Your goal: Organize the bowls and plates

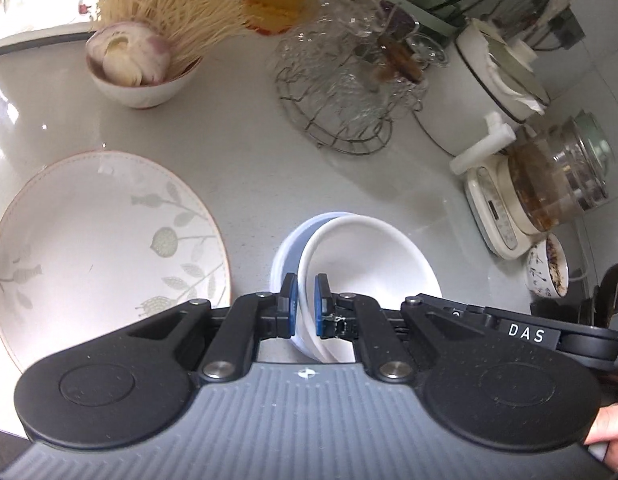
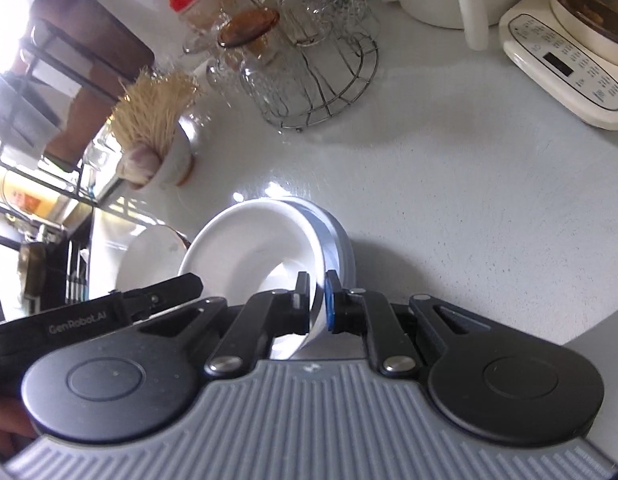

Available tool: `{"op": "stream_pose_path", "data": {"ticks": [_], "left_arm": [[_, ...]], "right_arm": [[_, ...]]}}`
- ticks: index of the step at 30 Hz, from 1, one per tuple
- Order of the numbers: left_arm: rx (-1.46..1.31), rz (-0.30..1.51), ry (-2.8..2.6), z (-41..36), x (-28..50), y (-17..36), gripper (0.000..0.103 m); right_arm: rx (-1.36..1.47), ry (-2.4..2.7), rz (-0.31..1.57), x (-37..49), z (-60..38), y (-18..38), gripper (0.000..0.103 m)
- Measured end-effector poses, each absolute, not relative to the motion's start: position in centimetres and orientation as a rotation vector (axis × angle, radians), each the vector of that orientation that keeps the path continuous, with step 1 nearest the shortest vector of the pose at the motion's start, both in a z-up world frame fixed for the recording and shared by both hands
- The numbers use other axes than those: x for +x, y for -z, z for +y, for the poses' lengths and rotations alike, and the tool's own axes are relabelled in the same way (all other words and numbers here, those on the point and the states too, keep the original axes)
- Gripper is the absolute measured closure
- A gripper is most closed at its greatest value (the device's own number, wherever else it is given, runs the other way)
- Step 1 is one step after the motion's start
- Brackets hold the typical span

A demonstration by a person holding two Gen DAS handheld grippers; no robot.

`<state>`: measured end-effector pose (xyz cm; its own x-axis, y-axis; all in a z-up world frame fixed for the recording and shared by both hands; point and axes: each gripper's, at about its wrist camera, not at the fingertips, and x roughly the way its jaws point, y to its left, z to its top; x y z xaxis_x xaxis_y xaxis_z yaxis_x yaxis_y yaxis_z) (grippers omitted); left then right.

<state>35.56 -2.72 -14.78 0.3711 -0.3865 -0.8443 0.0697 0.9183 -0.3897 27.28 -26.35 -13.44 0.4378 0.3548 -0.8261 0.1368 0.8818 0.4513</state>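
A plain white bowl [image 1: 373, 260] is tilted over a pale blue bowl [image 1: 287, 248] on the grey counter; I cannot tell whether the two touch. My left gripper [image 1: 306, 304] is shut on the white bowl's near rim. In the right wrist view my right gripper [image 2: 317, 300] is shut on the opposite rim of the same white bowl [image 2: 245, 248], with the blue bowl [image 2: 339, 240] behind it. A large white plate [image 1: 89, 240] with a grey leaf pattern lies flat to the left of the bowls.
A bowl of garlic and dry noodles [image 1: 141, 68] stands at the back left. A wire rack of glasses [image 1: 345, 92], a white pot [image 1: 481, 92], a glass kettle on a cream base [image 1: 549, 192] and a small cup [image 1: 547, 272] line the right.
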Motion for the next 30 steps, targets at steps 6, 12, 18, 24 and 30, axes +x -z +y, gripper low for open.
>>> {"op": "stream_pose_path", "data": {"ticks": [6,12,18,24,30], "left_arm": [[-0.337,1.156,0.268,-2.4,35.7,15.5,0.095],[-0.36,1.16,0.238,-2.2,35.6,15.4,0.094],[-0.359,1.147,0.225,-1.8,35.6,14.9,0.069],[-0.337,1.139,0.235,-2.0,35.7,14.4,0.068],[-0.327,1.14,0.243,-2.3,35.8,14.6,0.068]], "right_arm": [[0.488,-0.156,1.109,27.9,-26.2,13.4,0.091],[0.491,-0.168,1.092,28.5,-26.3,12.6,0.091],[0.511,-0.157,1.079,28.7,-26.9,12.2,0.09],[0.552,-0.124,1.075,28.7,-27.7,12.8,0.049],[0.542,-0.112,1.088,29.2,-27.7,14.3,0.049]]}}
